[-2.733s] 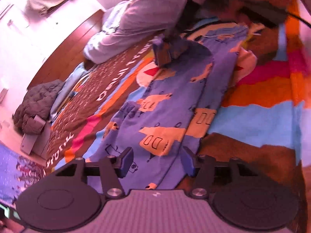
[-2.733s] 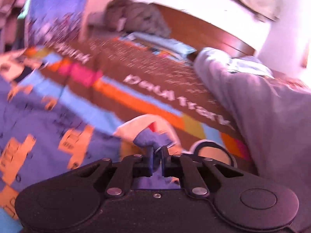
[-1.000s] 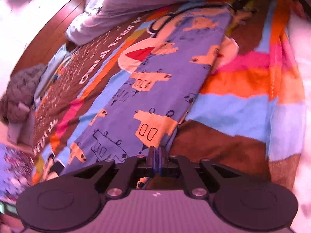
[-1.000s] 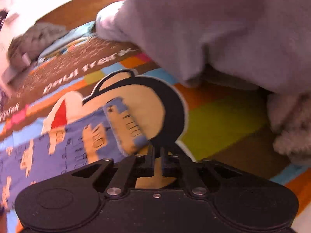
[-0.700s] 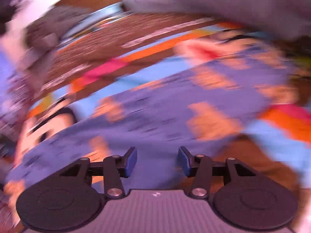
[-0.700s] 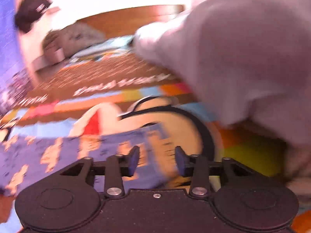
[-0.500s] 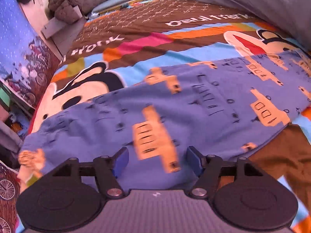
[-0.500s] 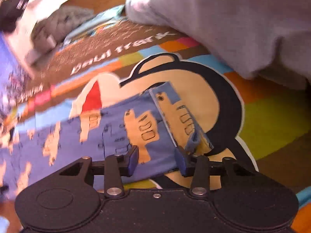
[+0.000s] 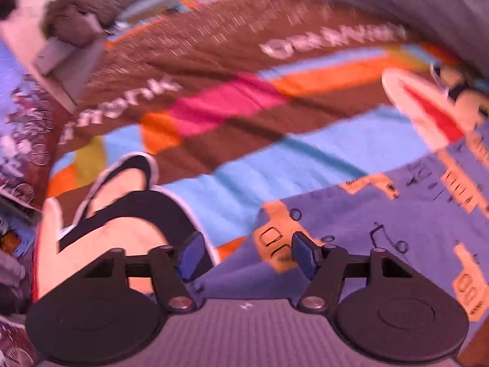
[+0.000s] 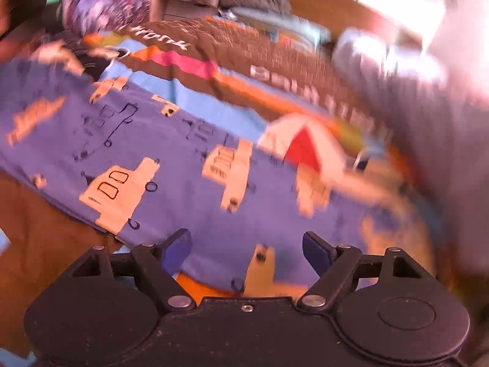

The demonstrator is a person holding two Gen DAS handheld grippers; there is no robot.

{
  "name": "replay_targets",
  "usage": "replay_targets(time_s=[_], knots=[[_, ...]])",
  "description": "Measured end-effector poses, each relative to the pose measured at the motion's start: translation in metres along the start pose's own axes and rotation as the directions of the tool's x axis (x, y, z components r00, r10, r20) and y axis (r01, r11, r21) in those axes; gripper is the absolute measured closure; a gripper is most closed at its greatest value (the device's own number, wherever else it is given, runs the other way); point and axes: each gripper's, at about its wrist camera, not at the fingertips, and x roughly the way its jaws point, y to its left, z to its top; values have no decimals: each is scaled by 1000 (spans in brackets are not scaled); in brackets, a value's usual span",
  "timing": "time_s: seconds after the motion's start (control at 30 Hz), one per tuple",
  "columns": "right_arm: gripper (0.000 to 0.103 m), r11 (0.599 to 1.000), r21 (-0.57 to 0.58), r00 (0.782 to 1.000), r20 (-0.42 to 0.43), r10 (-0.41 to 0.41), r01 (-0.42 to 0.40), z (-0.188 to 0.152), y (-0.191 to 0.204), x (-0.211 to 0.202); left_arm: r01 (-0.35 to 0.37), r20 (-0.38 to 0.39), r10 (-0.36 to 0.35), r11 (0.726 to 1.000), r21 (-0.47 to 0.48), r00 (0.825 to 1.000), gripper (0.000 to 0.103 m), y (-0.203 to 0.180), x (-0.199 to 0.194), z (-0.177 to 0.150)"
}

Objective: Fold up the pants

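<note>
The purple-blue pants (image 9: pixel 382 229) with orange truck prints lie flat and lengthwise on the colourful bedspread (image 9: pixel 214 107). In the left wrist view my left gripper (image 9: pixel 246 246) hovers over one end of the pants. Its jaws are apart and closing, and the cloth edge lies below them with neither pad pressing on it. In the right wrist view the pants (image 10: pixel 152 153) stretch from the left to the lower middle. My right gripper (image 10: pixel 247 246) is above their near edge with its jaws opening wide and nothing held. Both views are blurred by motion.
A big grey quilt (image 10: pixel 428 122) is bunched along the right of the bed. A dark grey padded bundle (image 9: pixel 91 15) sits at the far corner near the wooden headboard (image 10: pixel 321 9). A printed blue hanging (image 9: pixel 18 140) borders the bed's left side.
Both grippers were shut on the pants' edge a second ago. Both have let go, opened and swung sideways along the pants, which now lie flat.
</note>
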Motion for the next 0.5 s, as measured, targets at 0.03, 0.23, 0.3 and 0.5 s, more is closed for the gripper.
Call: replay_targets(time_s=[0.03, 0.23, 0.3, 0.5], knots=[[19, 998, -47, 999, 15, -34, 35, -1, 8, -2, -2, -21, 2, 1000, 15, 1000, 62, -5, 7, 3], [18, 998, -51, 999, 15, -34, 35, 2, 5, 4, -163, 54, 158, 981, 107, 986, 99, -36, 15, 7], [17, 1000, -18, 1000, 4, -15, 15, 4, 0, 5, -246, 85, 235, 956, 159, 968, 100, -48, 26, 3], [13, 1000, 22, 1000, -15, -3, 3, 0, -3, 5, -448, 205, 417, 884, 137, 886, 86, -62, 41, -21]])
